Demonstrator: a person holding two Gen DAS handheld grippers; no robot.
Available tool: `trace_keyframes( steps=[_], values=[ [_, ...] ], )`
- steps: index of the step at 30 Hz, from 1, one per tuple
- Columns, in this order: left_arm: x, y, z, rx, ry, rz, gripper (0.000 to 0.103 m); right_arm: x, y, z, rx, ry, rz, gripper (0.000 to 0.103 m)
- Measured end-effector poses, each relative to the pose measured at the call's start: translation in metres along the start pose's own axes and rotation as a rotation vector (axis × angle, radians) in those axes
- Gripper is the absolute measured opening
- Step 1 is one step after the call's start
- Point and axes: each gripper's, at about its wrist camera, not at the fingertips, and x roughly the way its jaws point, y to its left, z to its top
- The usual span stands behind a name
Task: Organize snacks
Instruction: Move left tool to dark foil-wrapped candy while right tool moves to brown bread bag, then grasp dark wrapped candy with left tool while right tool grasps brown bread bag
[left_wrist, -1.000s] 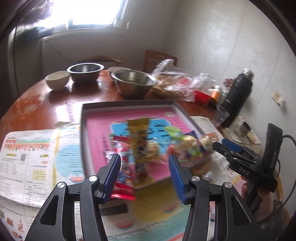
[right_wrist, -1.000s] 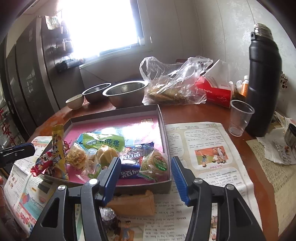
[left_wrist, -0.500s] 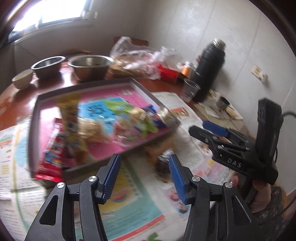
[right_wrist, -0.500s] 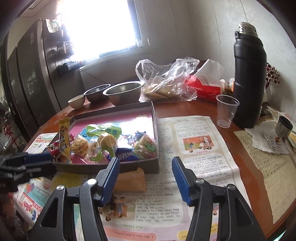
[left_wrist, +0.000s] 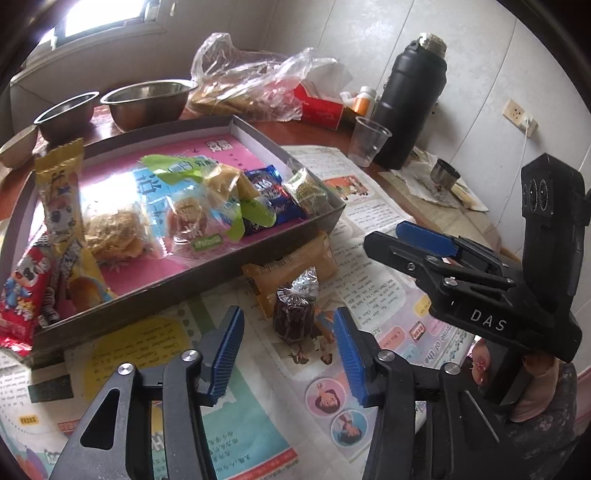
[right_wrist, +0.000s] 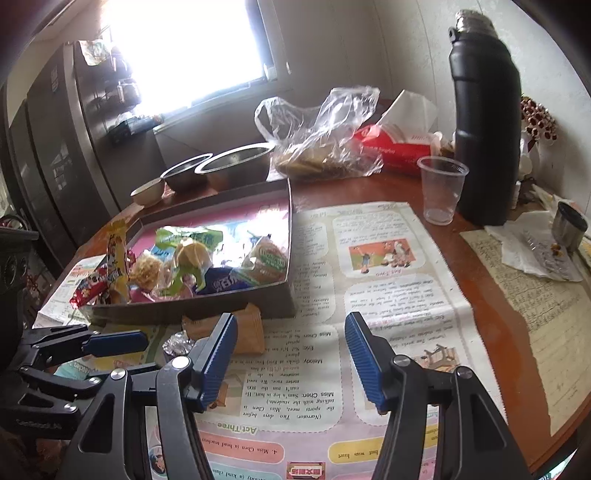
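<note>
The snack-filled tray (right_wrist: 236, 210) sits left of the newspaper (right_wrist: 373, 295). An orange packet (right_wrist: 245, 328) lies touching the tray's near wall.

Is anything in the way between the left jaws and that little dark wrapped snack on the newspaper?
Nothing visible. The left gripper has just been closing, nothing between its jaws yet, and only bare newspaper lies before the dark wrapped snack. The tan packet sits behind it, against the tray.

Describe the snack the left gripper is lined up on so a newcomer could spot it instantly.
Find the grey tray of snacks on the newspaper-covered table. Just outside its near wall lie two loose snacks: a tan packet against the wall, and in front of it the dark brown cake in clear wrap. It is the only dark, see-through-wrapped piece outside the tray.
</note>
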Motion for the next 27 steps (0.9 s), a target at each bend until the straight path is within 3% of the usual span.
trace_keyframes(
  steps=[7,9,20,27],
  values=[
    [0.018,-0.005,0.0,0.005,0.029,-0.006,0.036,0.015,-0.003,-0.002,-0.004,0.044,0.032,0.06],
    [0.021,-0.005,0.001,0.008,0.027,0.005,0.027,0.02,-0.003,-0.002,-0.007,0.056,0.045,0.06],
    [0.012,0.009,-0.004,-0.016,0.04,-0.001,0.027,0.043,0.012,0.0,-0.032,0.111,0.114,0.06],
    [-0.013,0.033,-0.015,-0.045,0.029,0.038,0.027,0.051,0.031,0.001,-0.063,0.127,0.139,0.067]
  ],
)
